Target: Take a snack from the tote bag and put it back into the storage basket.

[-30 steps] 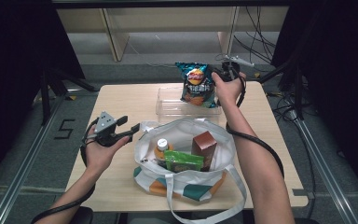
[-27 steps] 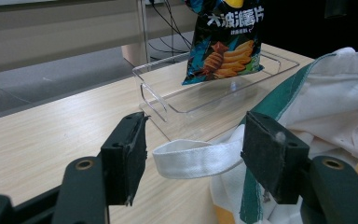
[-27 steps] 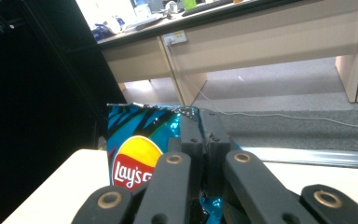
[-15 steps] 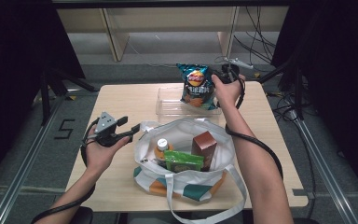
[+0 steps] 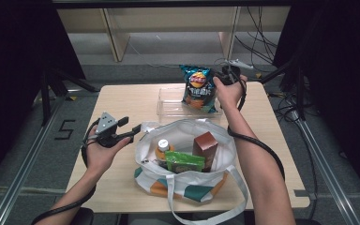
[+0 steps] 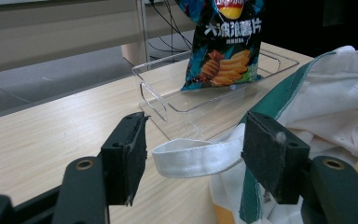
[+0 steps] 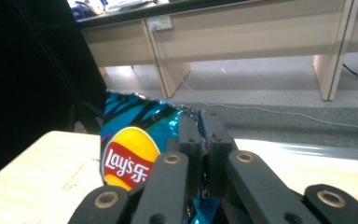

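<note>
Clenched jaws on our right gripper (image 7: 200,140) pinch the top edge of the chip bag (image 5: 198,88), which hangs upright with its bottom inside the clear tray (image 5: 168,102) at the far side of the table (image 5: 122,101). Our left gripper (image 6: 193,161) stands released, jaws wide apart, with the white strap (image 6: 191,156) of the tote bag (image 5: 145,147) lying between them but pressed by neither pad.

Against the high views from a second and half a second back, we find nothing moved: chip bag at the same spot over the tray, both hands parked, tote unchanged. We read that as a pause at the set-down point. The chip bag looks delivered to the tray but not yet let go, so the next move is likely opening the right jaws.

Count:
- 2 grippers, 1 per hand
- 1 chip bag, gripped
- 1 clear tray, nothing else in it
- 1 tote bag, near edge, mouth open
- inside the tote: 1 bottle with a pale cap (image 5: 163,147), 1 brown box (image 5: 205,146), 1 green packet (image 5: 183,161); anything beneath them is hidden.
</note>
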The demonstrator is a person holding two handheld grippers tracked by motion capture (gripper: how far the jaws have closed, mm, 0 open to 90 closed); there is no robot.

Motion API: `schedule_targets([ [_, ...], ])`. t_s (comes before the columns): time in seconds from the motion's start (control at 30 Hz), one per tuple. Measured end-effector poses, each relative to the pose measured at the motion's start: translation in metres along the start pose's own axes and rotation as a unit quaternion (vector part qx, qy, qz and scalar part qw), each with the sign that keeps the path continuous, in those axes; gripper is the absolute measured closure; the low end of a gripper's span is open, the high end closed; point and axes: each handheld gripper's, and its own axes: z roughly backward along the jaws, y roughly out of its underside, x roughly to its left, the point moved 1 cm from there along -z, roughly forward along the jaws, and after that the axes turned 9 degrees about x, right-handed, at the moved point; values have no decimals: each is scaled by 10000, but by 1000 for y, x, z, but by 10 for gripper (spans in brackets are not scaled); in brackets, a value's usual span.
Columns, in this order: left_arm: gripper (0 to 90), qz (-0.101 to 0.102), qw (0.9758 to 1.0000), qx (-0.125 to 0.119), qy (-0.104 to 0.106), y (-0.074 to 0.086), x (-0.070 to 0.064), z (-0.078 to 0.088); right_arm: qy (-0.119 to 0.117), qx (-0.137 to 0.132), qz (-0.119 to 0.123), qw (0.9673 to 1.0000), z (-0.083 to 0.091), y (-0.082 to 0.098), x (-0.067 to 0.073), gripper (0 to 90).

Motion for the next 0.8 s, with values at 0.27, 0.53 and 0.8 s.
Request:
schedule_targets([
  [0.27,388,54,10000,30,-18,1,0,0,157,35,-66,9998,2,5,-12,885],
  [0.53,388,51,9999,94,-33,1,-1,0,230,77,30,9997,3,6,-21,807],
  [0.8,388,69,10000,33,-15,2,0,0,393,205,50,9990,7,5,-19,432],
])
